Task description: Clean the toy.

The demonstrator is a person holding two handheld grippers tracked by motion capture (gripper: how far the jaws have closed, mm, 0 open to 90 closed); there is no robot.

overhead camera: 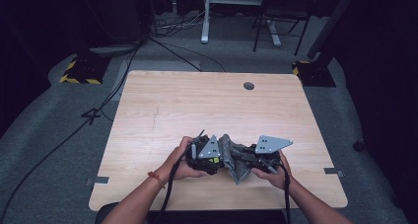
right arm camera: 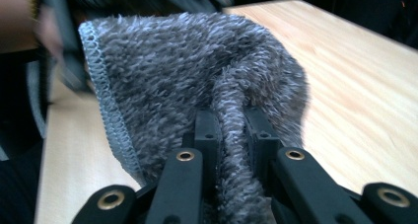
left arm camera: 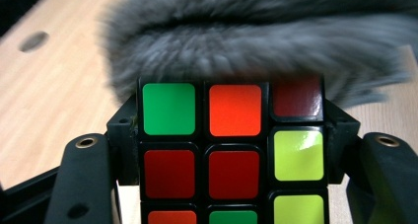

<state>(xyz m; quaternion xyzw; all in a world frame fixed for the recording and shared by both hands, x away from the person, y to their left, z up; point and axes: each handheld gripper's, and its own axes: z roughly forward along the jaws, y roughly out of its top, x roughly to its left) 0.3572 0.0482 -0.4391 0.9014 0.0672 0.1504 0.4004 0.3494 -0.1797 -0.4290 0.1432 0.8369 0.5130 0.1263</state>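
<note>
You are holding both tools close together near the table's (overhead camera: 162, 105) 6 o'clock edge in the high view, your forearms coming in from the bottom. Your left gripper (left arm camera: 231, 150) is clamping a scrambled puzzle cube (left arm camera: 231, 155) between its black jaws; in the left gripper view the cube's face is showing green, orange, red and yellow-green tiles, and one dark red tile at its 1 o'clock corner is sitting in shadow. Just beyond the cube, toward 12 o'clock, a grey fluffy cloth (left arm camera: 256, 41) is hanging blurred, so whether it is touching the cube's top edge is hard to say. Your right gripper (right arm camera: 231, 135) is pinching a fold of that same cloth (right arm camera: 197, 81), its jaws squeezing the pile into a narrow ridge, with the stitched hem running down at 9 o'clock. From above, the cloth (overhead camera: 234, 157) is sitting between the two grippers, the left one (overhead camera: 204, 157) at its 9 o'clock and the right one (overhead camera: 263, 157) at its 3 o'clock. A round hole (overhead camera: 249, 86) is lying in the tabletop at 12 o'clock.
</note>
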